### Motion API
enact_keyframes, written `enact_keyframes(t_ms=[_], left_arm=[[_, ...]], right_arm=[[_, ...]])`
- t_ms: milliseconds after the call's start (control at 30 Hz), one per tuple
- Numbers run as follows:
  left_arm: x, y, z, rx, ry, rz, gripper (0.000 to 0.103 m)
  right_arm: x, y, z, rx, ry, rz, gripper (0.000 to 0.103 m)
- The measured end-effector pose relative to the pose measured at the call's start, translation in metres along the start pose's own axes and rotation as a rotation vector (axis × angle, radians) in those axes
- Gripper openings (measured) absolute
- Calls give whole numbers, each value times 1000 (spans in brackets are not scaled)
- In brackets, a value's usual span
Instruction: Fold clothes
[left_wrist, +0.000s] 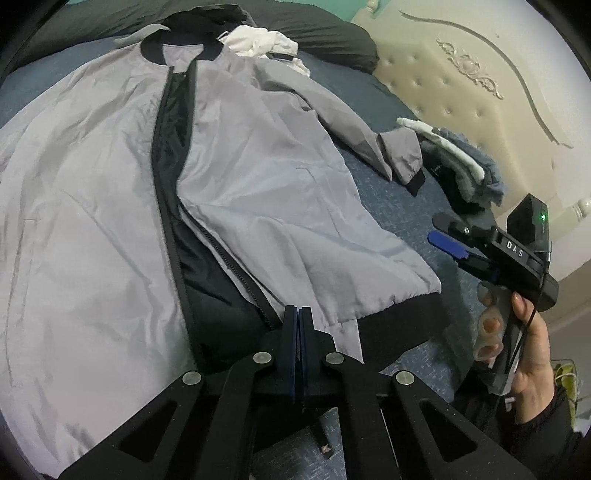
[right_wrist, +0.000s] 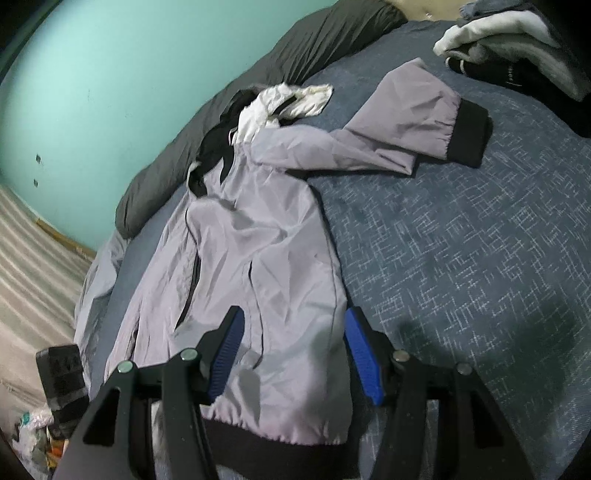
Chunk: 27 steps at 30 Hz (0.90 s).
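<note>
A: Where's the jacket (left_wrist: 236, 192)?

B: Spread front-up on the blue bed (right_wrist: 461, 258), zip undone, black lining showing down the middle. Thin, shiny grey cloth, creased, with black ribbed collar, hem and cuff (right_wrist: 467, 133).

A: And the left gripper (left_wrist: 298, 314)?

B: Clenched, its blue pads pressed together right at the hem by the zip. Whether cloth is pinched between them, I cannot tell.

A: The right gripper (right_wrist: 295, 354)?

B: Released, jaws wide, hovering over the jacket's lower right side. The left view shows it from outside, in a hand (left_wrist: 524, 343) beside the hem.

A: What does only one view show?

B: Only the left view has the padded cream headboard (left_wrist: 461, 96). Only the right has the teal wall (right_wrist: 110, 92). Both catch the white garment (right_wrist: 291, 99) by the collar and the folded pile (left_wrist: 458, 166) past the sleeve.
</note>
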<state>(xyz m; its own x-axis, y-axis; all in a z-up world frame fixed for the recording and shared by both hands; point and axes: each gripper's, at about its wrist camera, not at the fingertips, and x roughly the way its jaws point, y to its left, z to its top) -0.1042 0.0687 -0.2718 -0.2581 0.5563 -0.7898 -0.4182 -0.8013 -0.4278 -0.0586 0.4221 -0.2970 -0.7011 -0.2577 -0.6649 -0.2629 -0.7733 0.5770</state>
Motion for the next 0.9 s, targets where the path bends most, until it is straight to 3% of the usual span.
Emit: enact_keyframes(t_ms=[267, 500, 667, 733, 800, 900], left_arm=[[-14, 17, 1, 18, 9, 52, 0], [-8, 30, -12, -7, 47, 61, 0], [-3, 29, -18, -29, 58, 33, 1], [-2, 32, -17, -48, 50, 34, 10], [2, 34, -15, -61, 51, 36, 44], [9, 37, -13, -74, 54, 27, 48]], right_arm=[[2, 6, 4, -163, 223, -108, 65], [12, -11, -20, -102, 360, -72, 69], [23, -20, -34, -60, 385, -68, 69], [24, -21, -37, -57, 381, -68, 69], [25, -20, -40, -69, 385, -78, 69], [27, -18, -41, -82, 392, -89, 69]])
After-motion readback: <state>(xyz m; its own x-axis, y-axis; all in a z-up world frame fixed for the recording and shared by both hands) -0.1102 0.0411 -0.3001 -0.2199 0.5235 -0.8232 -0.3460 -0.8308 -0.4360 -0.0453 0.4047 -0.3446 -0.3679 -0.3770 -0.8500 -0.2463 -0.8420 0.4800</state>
